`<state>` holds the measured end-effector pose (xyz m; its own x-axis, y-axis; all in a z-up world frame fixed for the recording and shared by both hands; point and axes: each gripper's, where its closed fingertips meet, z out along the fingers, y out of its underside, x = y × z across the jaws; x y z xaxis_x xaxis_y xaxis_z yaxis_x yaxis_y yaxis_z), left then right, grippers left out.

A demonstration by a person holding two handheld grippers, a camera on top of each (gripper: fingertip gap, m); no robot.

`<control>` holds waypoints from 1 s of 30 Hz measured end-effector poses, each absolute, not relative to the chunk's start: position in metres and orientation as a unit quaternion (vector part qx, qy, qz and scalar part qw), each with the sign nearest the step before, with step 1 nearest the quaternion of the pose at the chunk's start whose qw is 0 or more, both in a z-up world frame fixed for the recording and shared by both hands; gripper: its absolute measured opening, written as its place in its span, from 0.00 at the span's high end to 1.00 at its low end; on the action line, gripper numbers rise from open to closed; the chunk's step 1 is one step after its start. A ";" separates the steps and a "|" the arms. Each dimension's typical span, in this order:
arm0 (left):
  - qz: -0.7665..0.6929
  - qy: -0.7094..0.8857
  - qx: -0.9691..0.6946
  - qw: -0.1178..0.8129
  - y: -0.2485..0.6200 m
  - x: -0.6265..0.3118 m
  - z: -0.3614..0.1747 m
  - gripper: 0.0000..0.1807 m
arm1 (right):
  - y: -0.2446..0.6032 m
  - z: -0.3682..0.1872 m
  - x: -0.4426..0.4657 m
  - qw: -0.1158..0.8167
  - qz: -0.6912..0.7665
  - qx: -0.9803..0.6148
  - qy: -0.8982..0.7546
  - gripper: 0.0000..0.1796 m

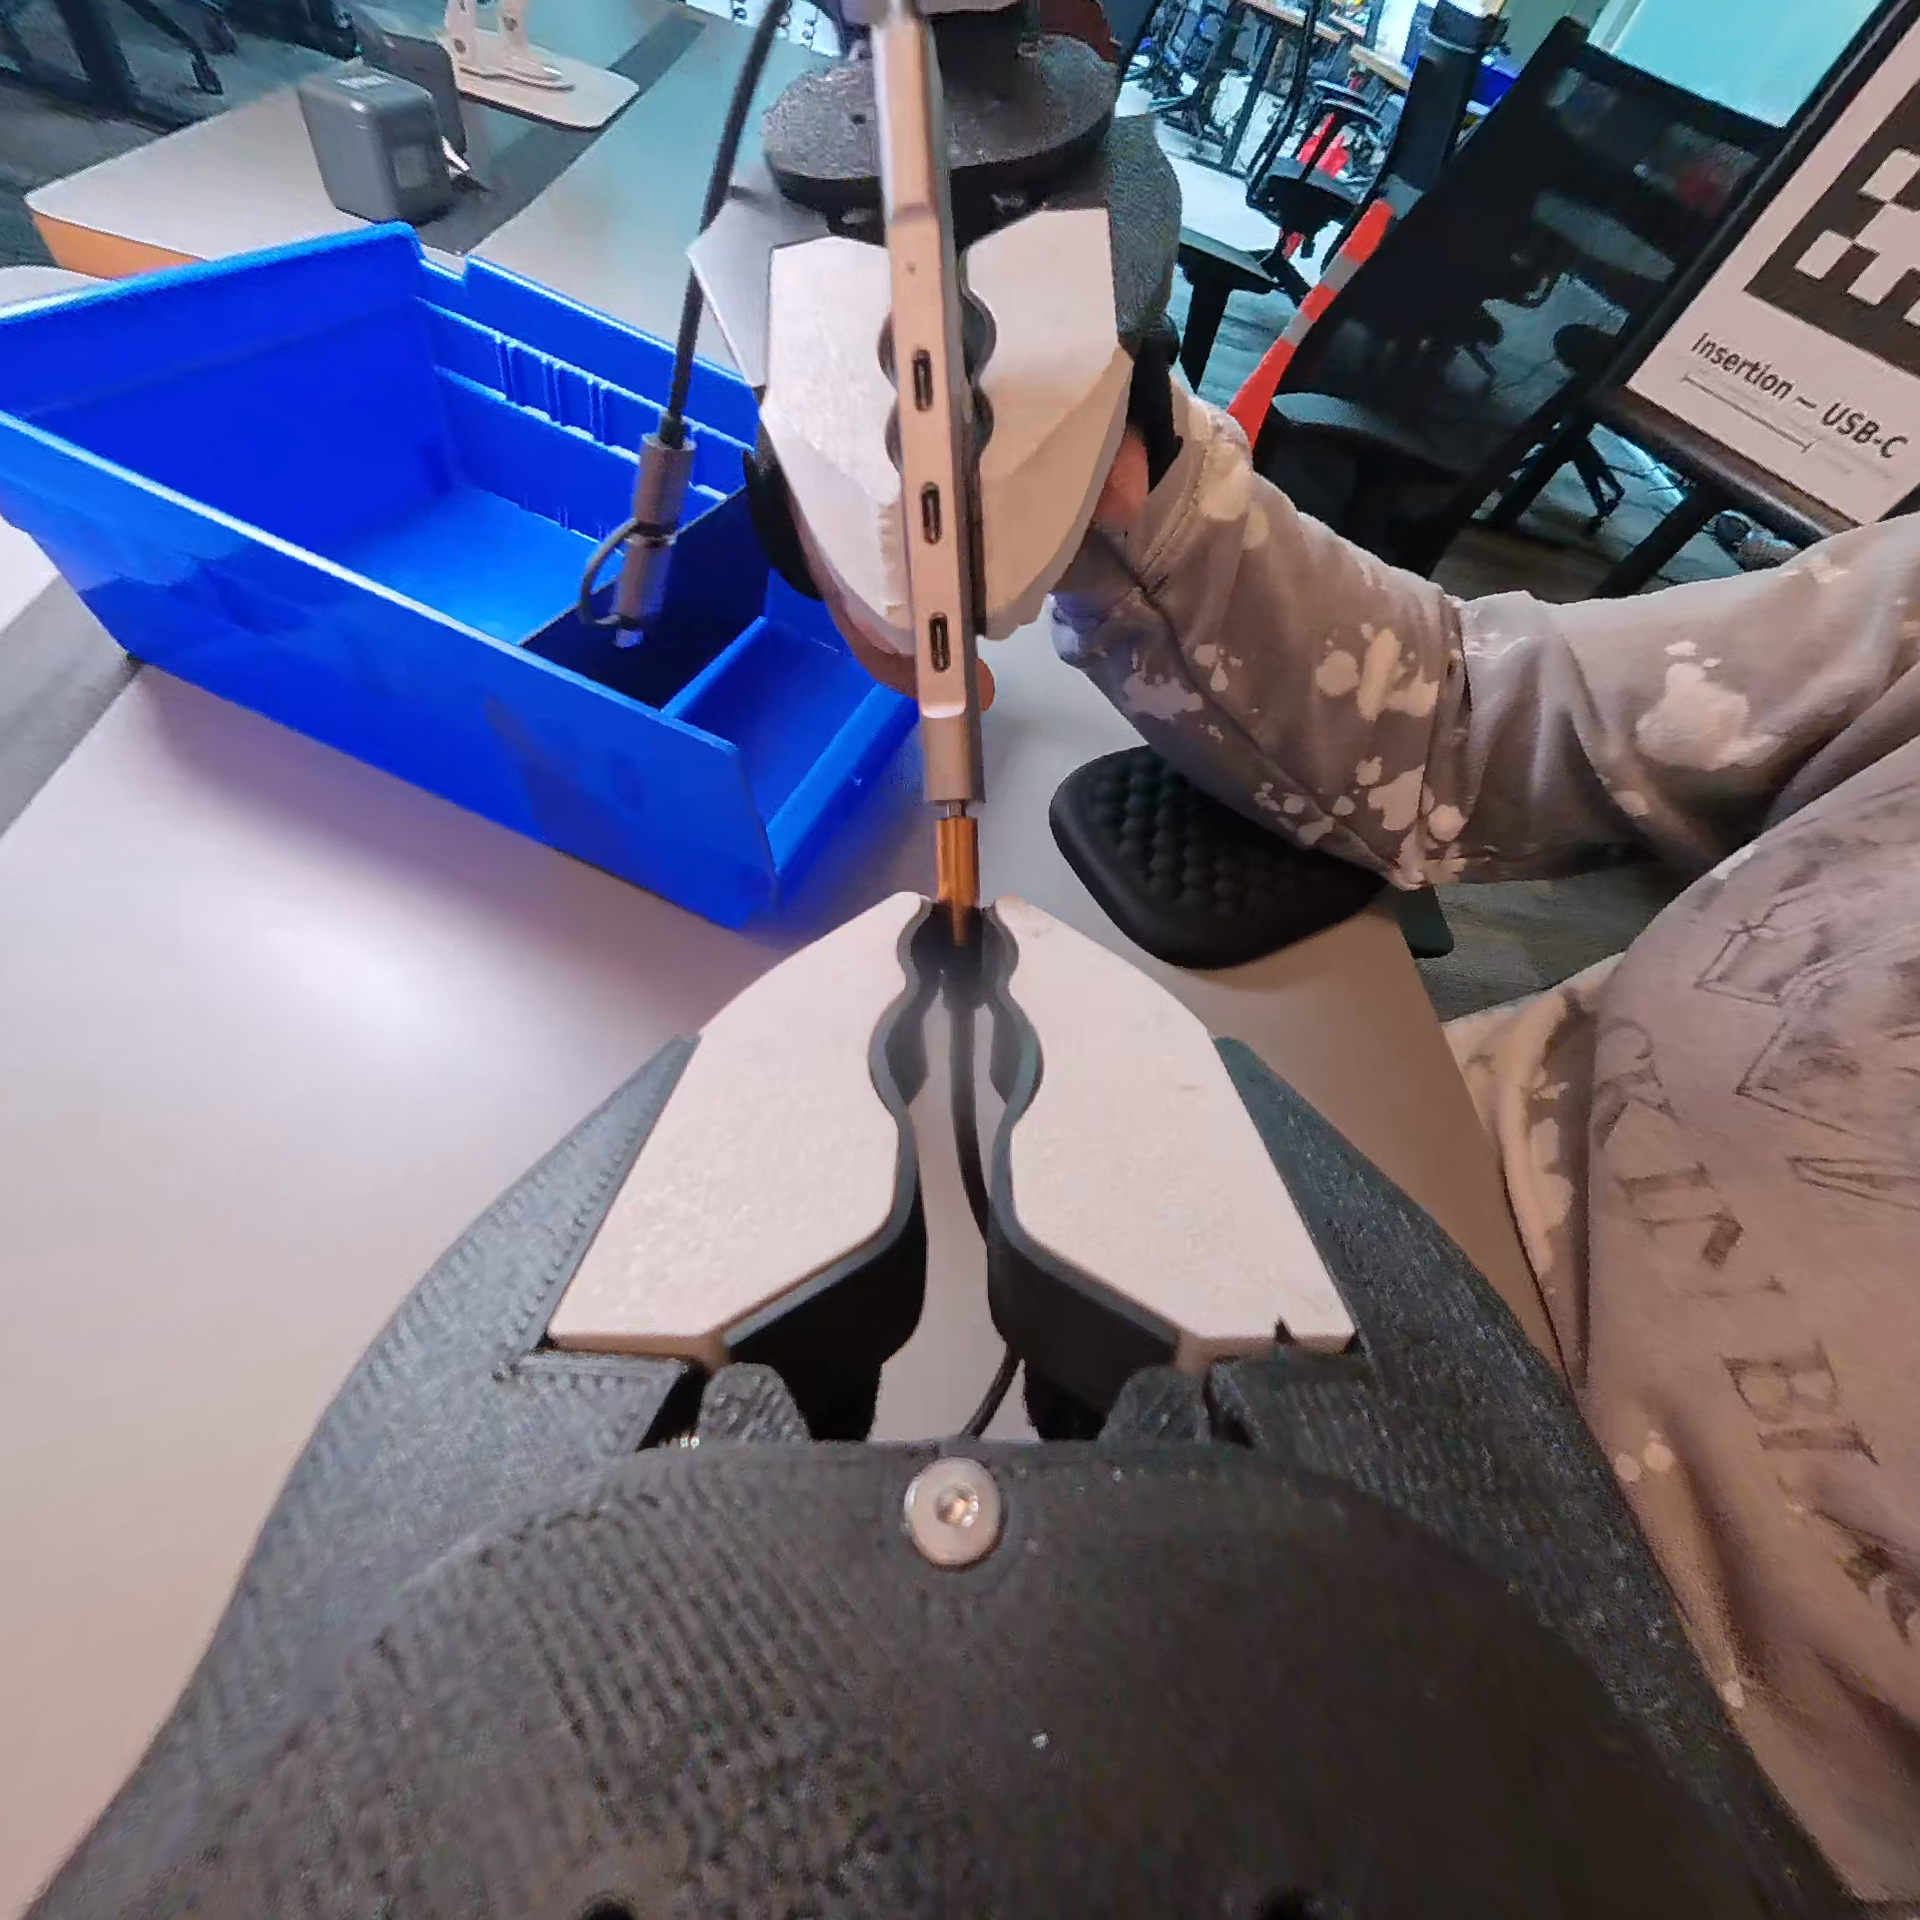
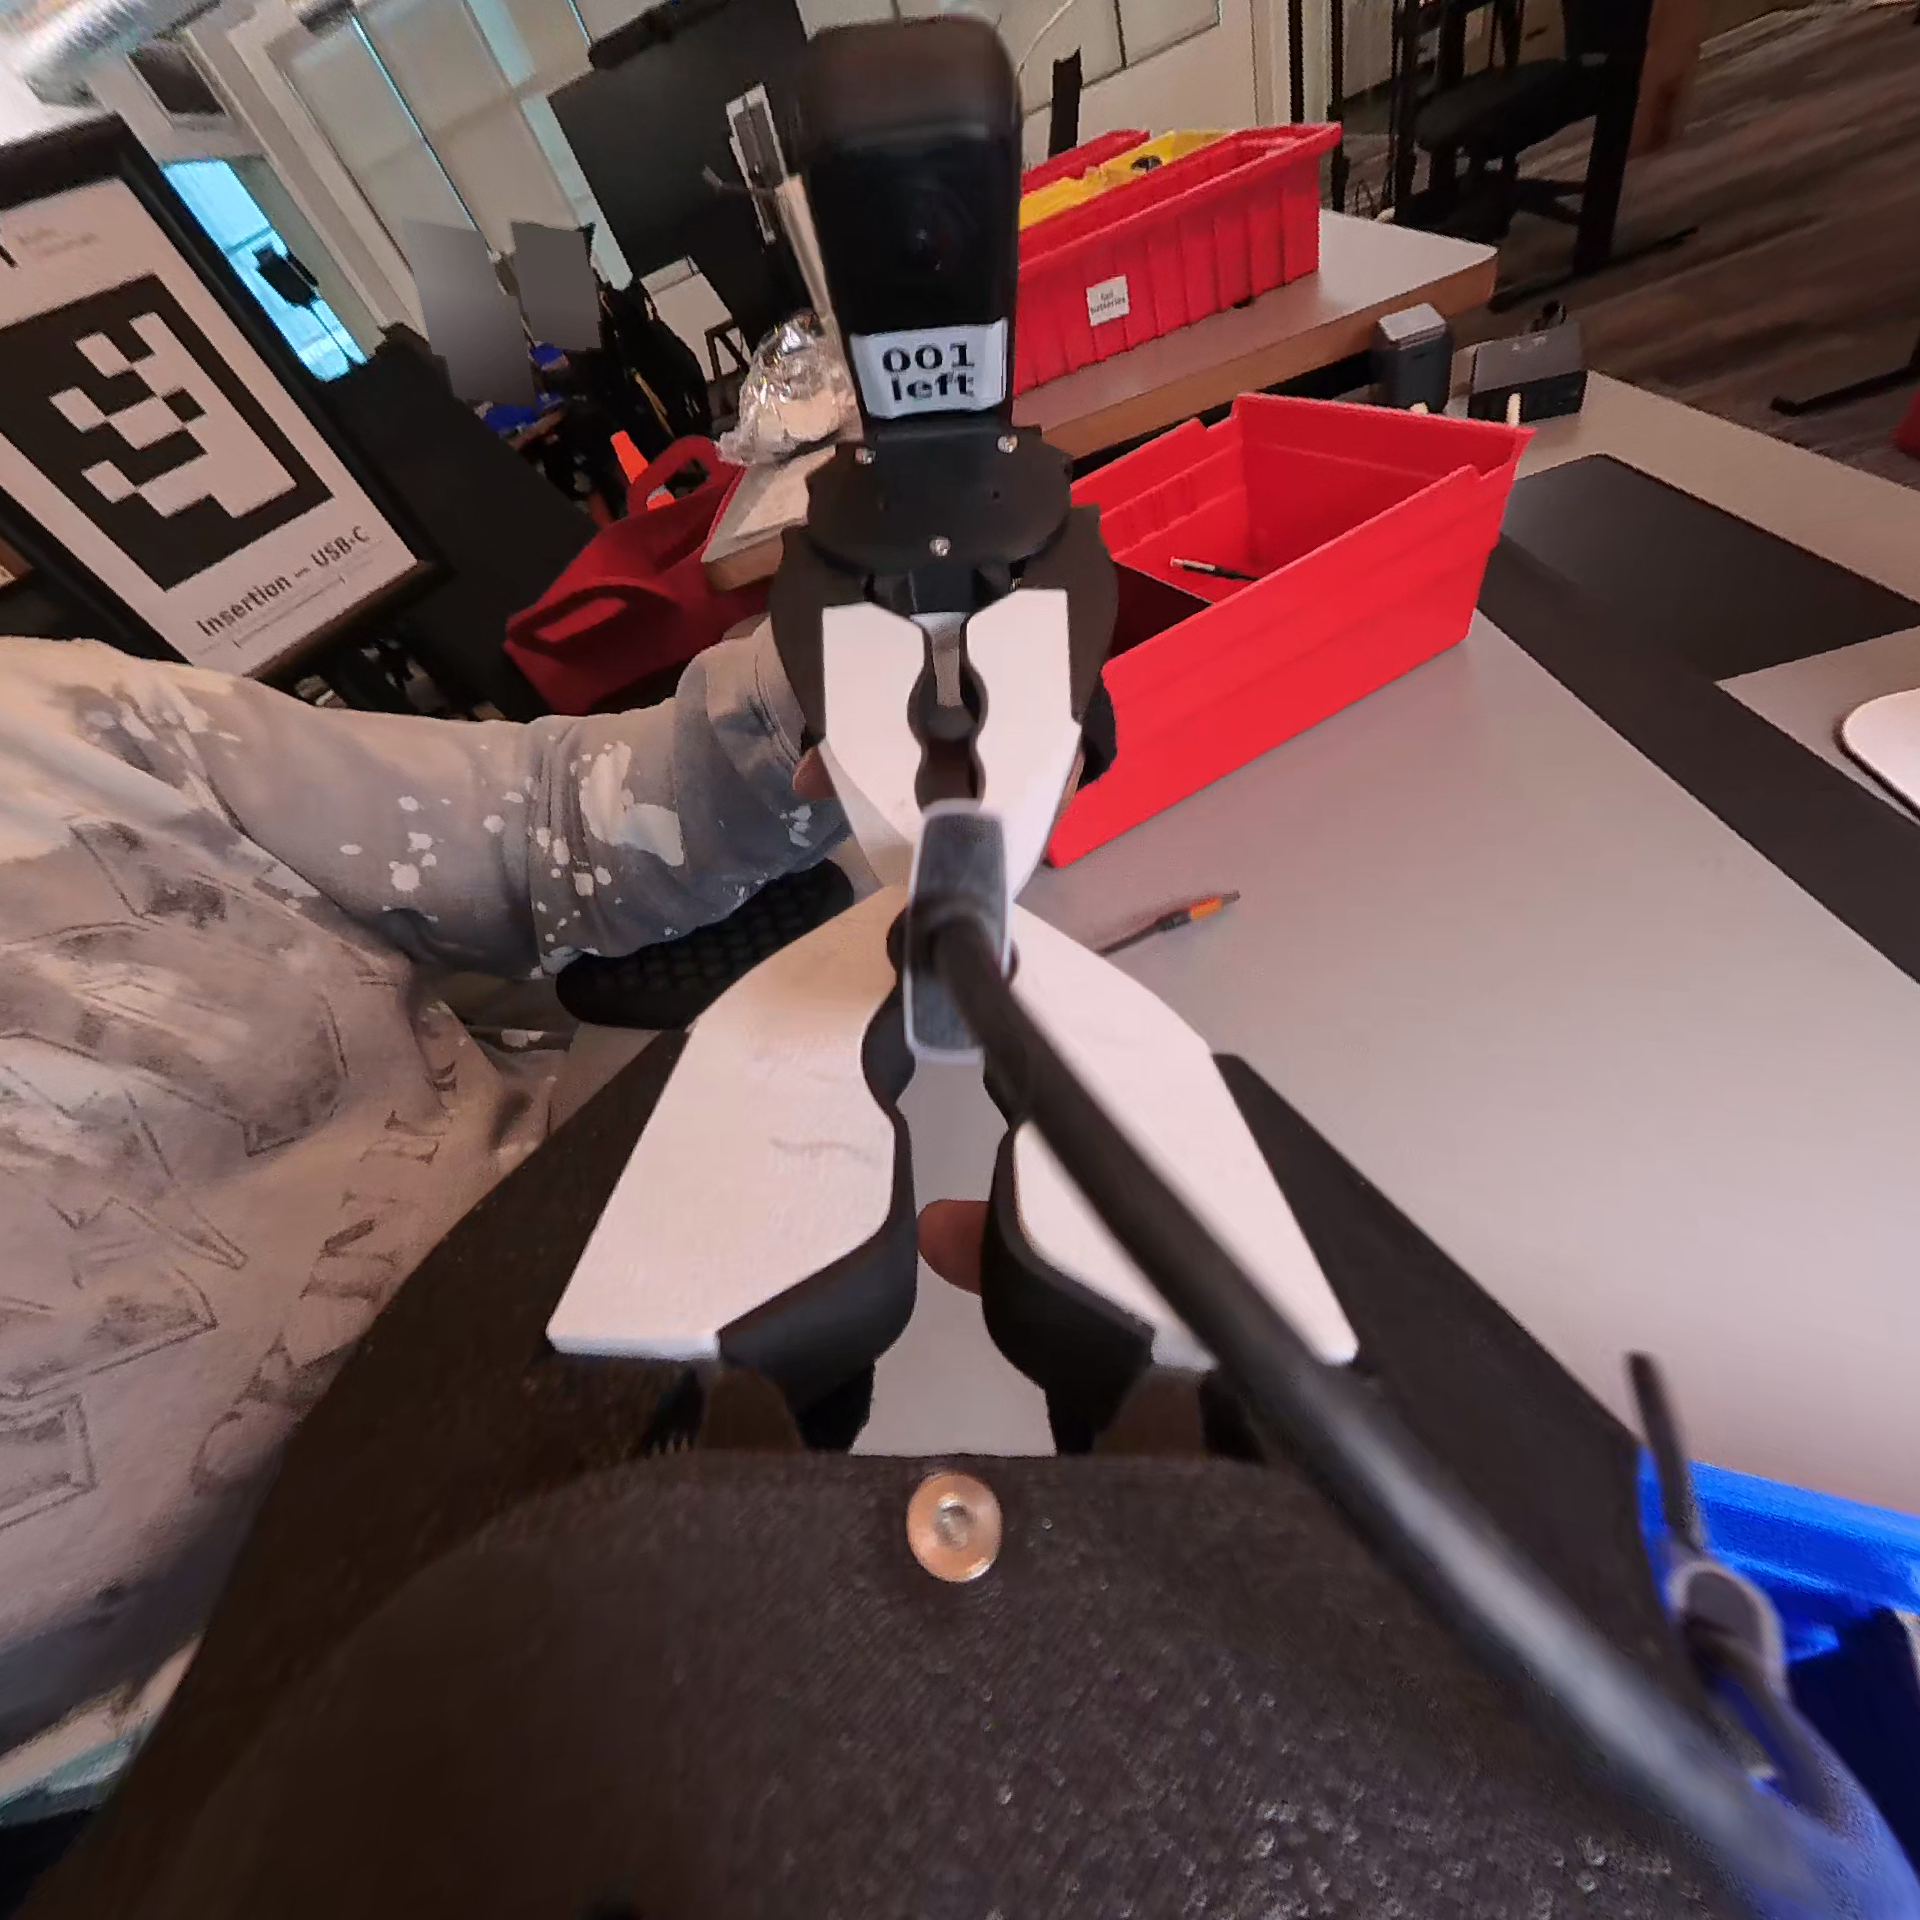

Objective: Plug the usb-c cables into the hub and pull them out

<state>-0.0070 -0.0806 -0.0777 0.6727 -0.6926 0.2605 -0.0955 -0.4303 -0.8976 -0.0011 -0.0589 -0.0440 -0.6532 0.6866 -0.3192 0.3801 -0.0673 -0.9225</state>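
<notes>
Hub (image 2: 951, 935) in right hand-held gripper (image 2: 951, 997)

Both cams rode their own grippers, close-up, looking along the fingers, and faced each other head-on. Left view looked at the right gripper (image 1: 940, 457); right view at the left gripper (image 2: 951, 774). Shared: hub (image 1: 935, 436), grey table (image 1: 260, 1039), blue bin (image 1: 416, 623).
</notes>
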 end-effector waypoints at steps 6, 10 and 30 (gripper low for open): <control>-0.308 0.258 -0.807 0.433 -0.082 -0.006 -0.093 0.96 | -0.061 -0.058 -0.003 0.105 0.601 -0.403 -0.682 0.95; -0.310 0.254 -0.812 0.423 -0.082 -0.006 -0.097 0.96 | -0.062 -0.066 -0.002 0.098 0.593 -0.403 -0.690 0.95; -0.284 0.240 -0.784 0.497 -0.085 -0.026 -0.063 0.96 | -0.062 -0.023 -0.025 0.215 0.635 -0.393 -0.630 0.92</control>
<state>-0.0261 -0.0851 -0.0630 0.7232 -0.6589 0.2072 -0.0938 -0.3909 -0.9156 -0.0246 -0.0622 -0.0233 -0.5990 0.7677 -0.2276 0.2220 -0.1138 -0.9684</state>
